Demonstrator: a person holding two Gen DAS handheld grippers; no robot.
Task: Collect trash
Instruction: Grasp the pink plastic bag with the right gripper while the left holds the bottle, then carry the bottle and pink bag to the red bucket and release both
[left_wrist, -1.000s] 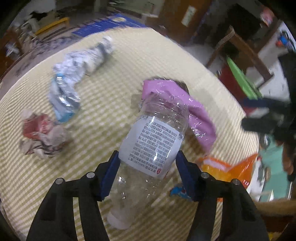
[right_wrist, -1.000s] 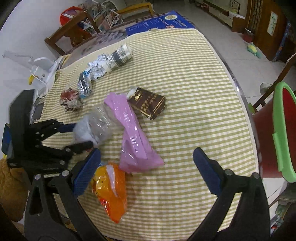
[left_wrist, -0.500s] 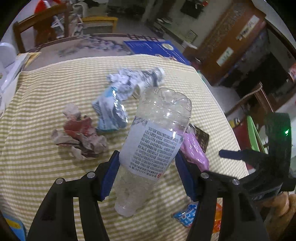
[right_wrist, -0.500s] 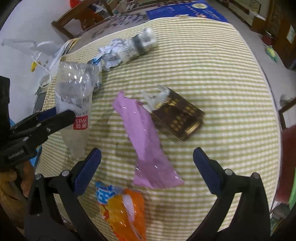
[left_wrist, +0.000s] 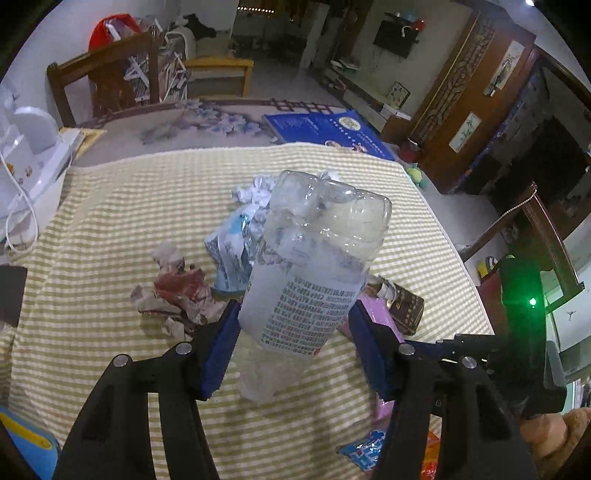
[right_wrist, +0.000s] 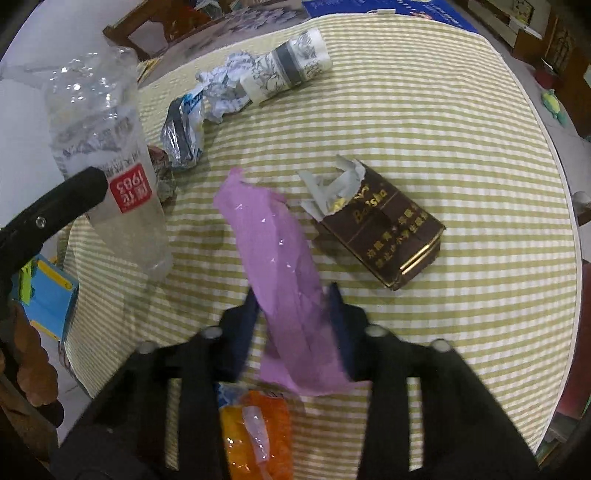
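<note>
Purple wrapper seized as bottle is lifted clear

The right gripper, wide apart a second ago, is now clenched on the purple wrapper lying on the checked cloth; the bottle, raised since then, is grasped in the closing left gripper. Two pieces are thus secured (five remain). "1983" is read on the bottle's red label, "Baisha" on the brown box.

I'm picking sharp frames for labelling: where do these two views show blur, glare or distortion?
Right wrist view: the right gripper is smeared by motion blur around the purple wrapper, while the brown box stays crisp. Left wrist view: sharp on the plastic bottle and its label, with pale highlights on the clear plastic. Both views: fisheye bending of the striped tablecloth, dark corners.
</note>
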